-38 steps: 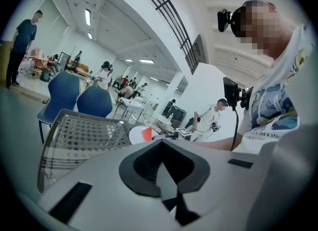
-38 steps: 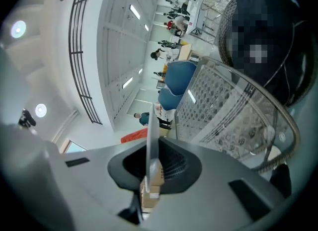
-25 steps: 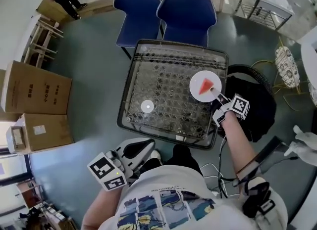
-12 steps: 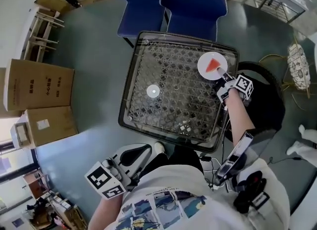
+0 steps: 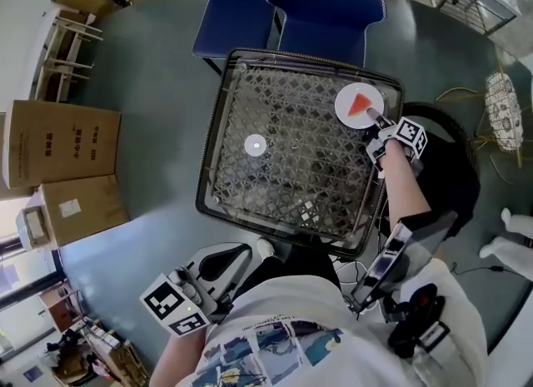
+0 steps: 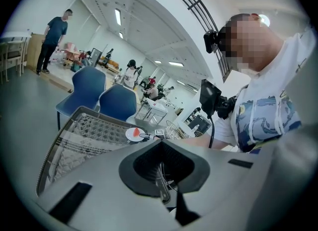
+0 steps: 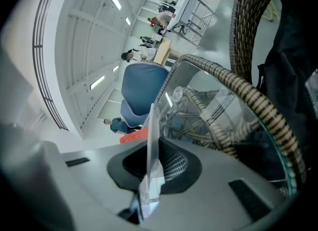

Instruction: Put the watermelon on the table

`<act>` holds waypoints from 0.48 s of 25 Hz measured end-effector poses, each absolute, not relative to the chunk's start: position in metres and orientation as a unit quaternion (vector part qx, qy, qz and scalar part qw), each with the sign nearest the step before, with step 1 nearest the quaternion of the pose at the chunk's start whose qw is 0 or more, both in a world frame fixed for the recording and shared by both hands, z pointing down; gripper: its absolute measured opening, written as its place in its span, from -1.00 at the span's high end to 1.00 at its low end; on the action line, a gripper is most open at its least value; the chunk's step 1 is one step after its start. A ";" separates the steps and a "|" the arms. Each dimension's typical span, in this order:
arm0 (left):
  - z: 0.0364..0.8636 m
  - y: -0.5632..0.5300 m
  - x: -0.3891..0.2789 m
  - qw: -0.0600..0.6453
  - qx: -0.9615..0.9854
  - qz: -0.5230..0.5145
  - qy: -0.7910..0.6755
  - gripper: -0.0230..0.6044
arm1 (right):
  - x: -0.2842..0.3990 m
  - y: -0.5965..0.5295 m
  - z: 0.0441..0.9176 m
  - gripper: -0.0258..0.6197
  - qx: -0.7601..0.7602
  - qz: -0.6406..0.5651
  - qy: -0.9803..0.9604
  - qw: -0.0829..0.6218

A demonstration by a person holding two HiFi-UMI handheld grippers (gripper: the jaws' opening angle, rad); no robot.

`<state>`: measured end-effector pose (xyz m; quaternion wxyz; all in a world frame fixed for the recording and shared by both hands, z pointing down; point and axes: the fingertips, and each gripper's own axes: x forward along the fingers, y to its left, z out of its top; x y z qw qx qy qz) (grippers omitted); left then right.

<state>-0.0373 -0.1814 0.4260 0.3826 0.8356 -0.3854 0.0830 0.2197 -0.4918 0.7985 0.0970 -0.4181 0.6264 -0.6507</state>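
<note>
Right gripper (image 5: 379, 121) is up at the far right corner of the worktop (image 5: 283, 198), and its fingers are clamped on the near rim of a white plate (image 5: 366, 94). The right gripper view shows that rim as a thin white edge pinched dead centre between them. The watermelon slice (image 5: 358, 106), a red wedge, sits on the plate just beyond the fingertips, touching nothing but the plate. The plate lies over the worktop's corner, all of it ahead of the fingers. Whether it rests on the glass or hangs just above it can't be told from here. The marker cube (image 5: 410, 131) rides right behind the fingers, on the wrist side.

Left gripper (image 5: 237, 256) is low and close to the body, well short of the worktop's near edge. Its fingers are clenched together on nothing, pointing up toward the worktop. From its own view, the plate and the red slice show small and far ahead of the fingertips, a touch to their left.

Out on the lattice-patterned glass sits a small white disc (image 5: 254, 145) — well to the left of the right fingers and well ahead of the left ones. Past the worktop's far edge stand two blue chairs (image 5: 326, 1), and cardboard boxes (image 5: 58, 144) sit off to the left on the floor.
</note>
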 end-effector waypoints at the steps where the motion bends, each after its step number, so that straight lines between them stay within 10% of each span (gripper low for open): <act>1: 0.426 -0.182 -0.038 0.383 0.835 0.083 -0.386 0.90 | 0.222 -0.492 0.800 0.84 -0.423 -0.647 0.628 0.089; 12: 0.430 -0.186 -0.037 0.387 0.832 0.073 -0.391 0.90 | 0.224 -0.495 0.807 0.76 -0.471 -0.588 0.656 -0.052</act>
